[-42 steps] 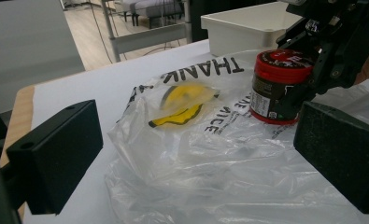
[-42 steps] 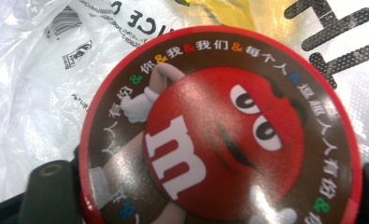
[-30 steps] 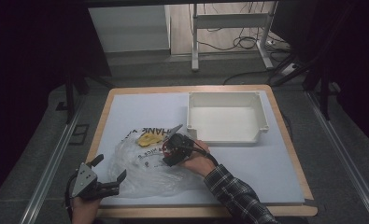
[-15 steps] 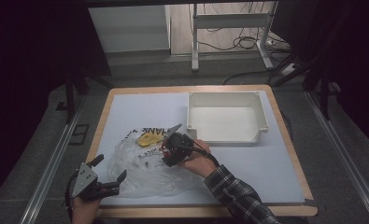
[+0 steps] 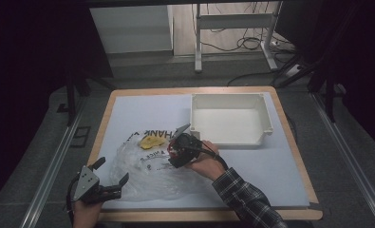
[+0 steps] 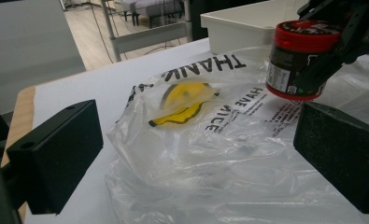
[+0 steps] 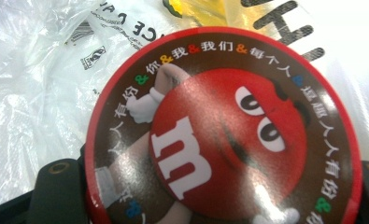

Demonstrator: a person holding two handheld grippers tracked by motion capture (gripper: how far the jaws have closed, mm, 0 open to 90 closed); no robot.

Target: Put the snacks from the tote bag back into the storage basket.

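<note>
- Red-lidded round candy tub (image 6: 298, 60), dark-walled with a cartoon face printed on its lid, hangs just above the crumpled clear plastic bag (image 5: 149, 168) and is clamped between the jaws of the right gripper (image 5: 181, 151); I judge it to be coming out of the bag on its way to the tray, since the grip is at its sides and it touches nothing below.
- White-topped table with a wooden edge (image 5: 142, 107) carries everything.
- Empty white rectangular plastic tray (image 5: 266, 127) sits at the far right, near the raised tub, a likely destination.
- That bag, printed with black lettering and a yellow smiley, lies flattened at the near left, its mouth toward the tray.
- Left gripper (image 5: 110, 176) rests at the bag's near corner with jaws spread and nothing between them, seemingly placed to pin or catch the film so it does not trail after the tub.
</note>
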